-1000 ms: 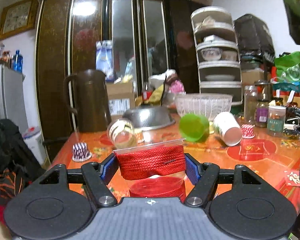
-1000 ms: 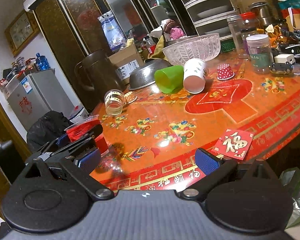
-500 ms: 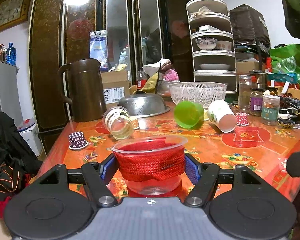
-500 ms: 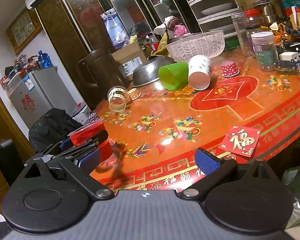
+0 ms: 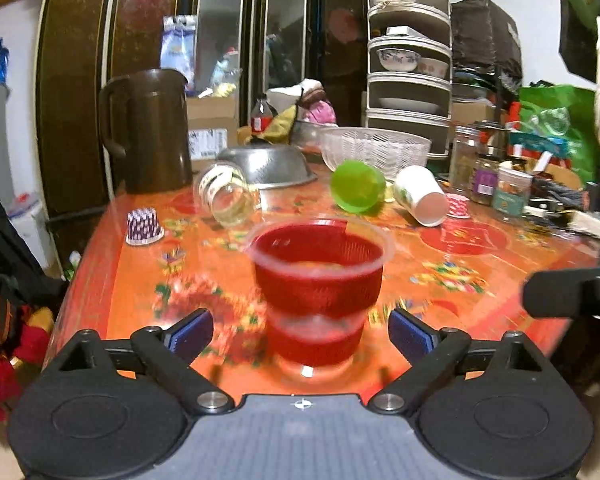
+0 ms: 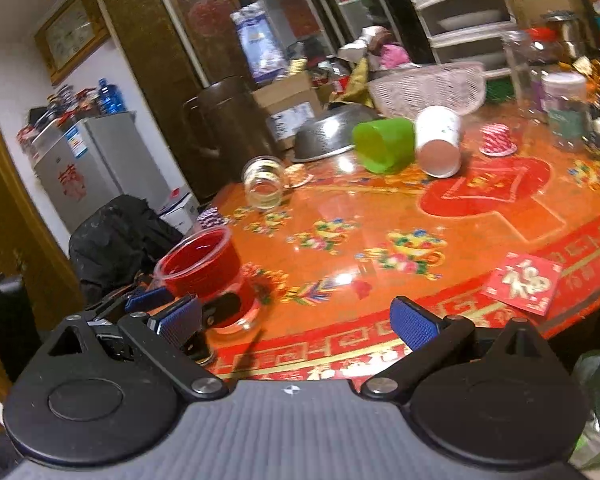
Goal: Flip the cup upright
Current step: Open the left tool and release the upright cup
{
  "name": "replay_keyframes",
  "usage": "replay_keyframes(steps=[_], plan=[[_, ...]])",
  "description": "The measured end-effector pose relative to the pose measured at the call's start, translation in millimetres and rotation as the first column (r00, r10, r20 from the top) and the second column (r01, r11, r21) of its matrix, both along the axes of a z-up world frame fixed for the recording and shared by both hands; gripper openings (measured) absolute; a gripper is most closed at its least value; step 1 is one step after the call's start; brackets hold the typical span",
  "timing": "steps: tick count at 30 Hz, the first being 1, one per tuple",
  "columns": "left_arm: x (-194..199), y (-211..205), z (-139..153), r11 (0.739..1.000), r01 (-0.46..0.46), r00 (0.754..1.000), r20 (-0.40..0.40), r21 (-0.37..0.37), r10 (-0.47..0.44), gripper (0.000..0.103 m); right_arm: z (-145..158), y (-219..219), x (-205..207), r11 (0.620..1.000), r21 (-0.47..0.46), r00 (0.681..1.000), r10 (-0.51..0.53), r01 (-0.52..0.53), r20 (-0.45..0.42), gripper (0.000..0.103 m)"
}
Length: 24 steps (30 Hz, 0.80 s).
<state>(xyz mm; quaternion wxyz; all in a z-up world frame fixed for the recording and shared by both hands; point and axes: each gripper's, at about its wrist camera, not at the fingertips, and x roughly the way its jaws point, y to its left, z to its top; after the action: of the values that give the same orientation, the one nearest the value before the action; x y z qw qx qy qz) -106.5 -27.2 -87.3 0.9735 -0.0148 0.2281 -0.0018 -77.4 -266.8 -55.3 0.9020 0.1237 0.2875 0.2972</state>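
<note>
We see the clear cup (image 5: 319,288) with its red woven sleeve standing upright, mouth up, on the orange patterned surface (image 5: 452,280) near the surface's near left edge. Our left gripper (image 5: 301,330) has its jaws spread wide, 1 blue pad on either side of the cup and neither touching it. From the right wrist view the same cup (image 6: 204,264) stands just beyond the left gripper (image 6: 162,306), whose pads sit clear of it.

Our right gripper (image 6: 296,318) hangs above the near edge of the surface (image 6: 380,216) with its jaws wide apart and nothing between them. A red paper square (image 6: 520,282) with a gold character lies flat near that edge, to the right.

Farther back, 3 more vessels lie on their sides: a glass jar (image 5: 226,196), a green cup (image 5: 358,186) and a white paper cup (image 5: 420,196), the green and white ones just beside each other. A small purple patterned cup (image 5: 143,226) sits mouth down near the left edge, and a red-and-white one (image 5: 457,205) sits beside the white paper cup. Behind them stand a brown jug (image 5: 150,130), an upturned metal bowl (image 5: 266,166) and a clear basket (image 5: 374,148).
</note>
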Motion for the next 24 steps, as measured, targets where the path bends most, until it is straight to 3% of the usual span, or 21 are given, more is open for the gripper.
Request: replay_keyframes(steps=[4, 8, 13, 17, 24], plan=[[-23, 27, 10, 0.997, 0.044, 0.997, -0.058, -0.063, -0.048, 0.098, 6, 17, -10, 0.998, -0.059, 0.998, 0.036, -0.033, 0.060, 0.102], [-36, 52, 42, 0.990, 0.093, 0.989, -0.108, -0.109, -0.105, 0.098, 22, 29, -17, 0.991, -0.117, 0.992, 0.074, -0.063, 0.099, 0.102], [-49, 53, 82, 0.998, 0.050, 0.991, -0.125, -0.032, -0.053, 0.098, 50, 41, -30, 0.976, -0.215, 0.988, 0.062, -0.030, 0.144, 0.102], [-58, 45, 99, 0.996, 0.077, 0.993, -0.081, -0.039, -0.080, 0.098, 70, 43, -47, 0.964, -0.264, 0.982, 0.052, -0.002, 0.184, 0.102], [-58, 35, 105, 0.993, 0.105, 0.992, -0.067, -0.050, -0.108, 0.098, 79, 28, -42, 0.979, -0.201, 0.989, 0.048, -0.018, 0.142, 0.102]])
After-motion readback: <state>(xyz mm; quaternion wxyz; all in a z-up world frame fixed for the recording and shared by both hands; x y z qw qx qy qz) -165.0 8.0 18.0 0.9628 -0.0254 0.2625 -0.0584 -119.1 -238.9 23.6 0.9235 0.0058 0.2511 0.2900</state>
